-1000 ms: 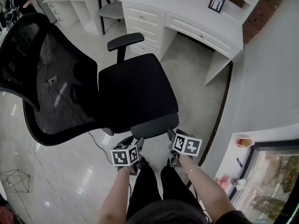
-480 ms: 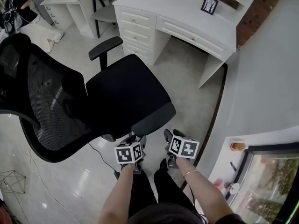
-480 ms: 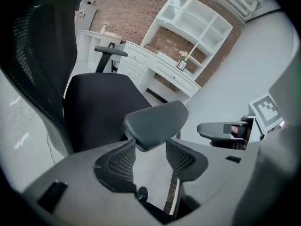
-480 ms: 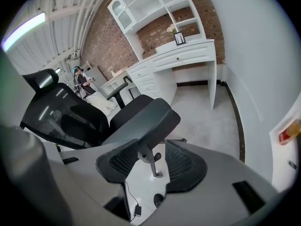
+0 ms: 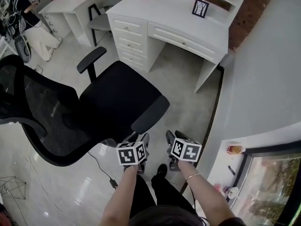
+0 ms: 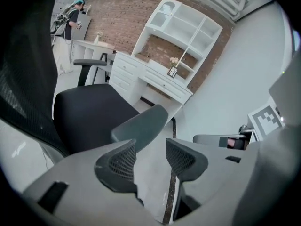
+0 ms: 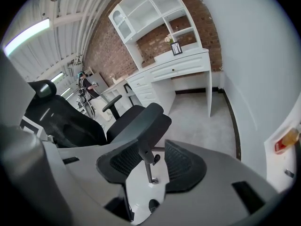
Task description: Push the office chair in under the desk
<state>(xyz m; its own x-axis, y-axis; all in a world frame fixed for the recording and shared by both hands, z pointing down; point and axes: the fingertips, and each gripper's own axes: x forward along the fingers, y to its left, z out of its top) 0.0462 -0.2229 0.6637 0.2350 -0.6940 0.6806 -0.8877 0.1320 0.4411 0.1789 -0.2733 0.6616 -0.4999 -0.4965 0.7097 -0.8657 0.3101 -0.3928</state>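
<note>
The black mesh office chair (image 5: 120,95) stands on the pale floor, its seat turned toward the white desk (image 5: 174,18) at the back. Its tall back (image 5: 42,121) leans to the left. The near armrest (image 5: 150,114) (image 6: 141,124) (image 7: 141,126) lies just ahead of both grippers, apart from them. My left gripper (image 5: 143,141) (image 6: 149,147) is open with nothing between its pads. My right gripper (image 5: 170,139) (image 7: 153,149) is beside it, its jaws closing a little, with nothing between them; the armrest's post only shows through the gap farther off.
The desk's knee space (image 5: 181,65) opens between a drawer stack (image 5: 129,41) and a side panel. A picture frame (image 5: 201,7) stands on the desk. A second desk (image 5: 70,1) with a grey chair (image 5: 101,20) and a person (image 5: 28,18) are at the back left. A grey wall (image 5: 263,79) runs on the right; a cable (image 5: 101,171) lies on the floor.
The chair has rolled and turned to the left, and a gap has opened between its near armrest and both grippers. The desk shows closer in the head view.
</note>
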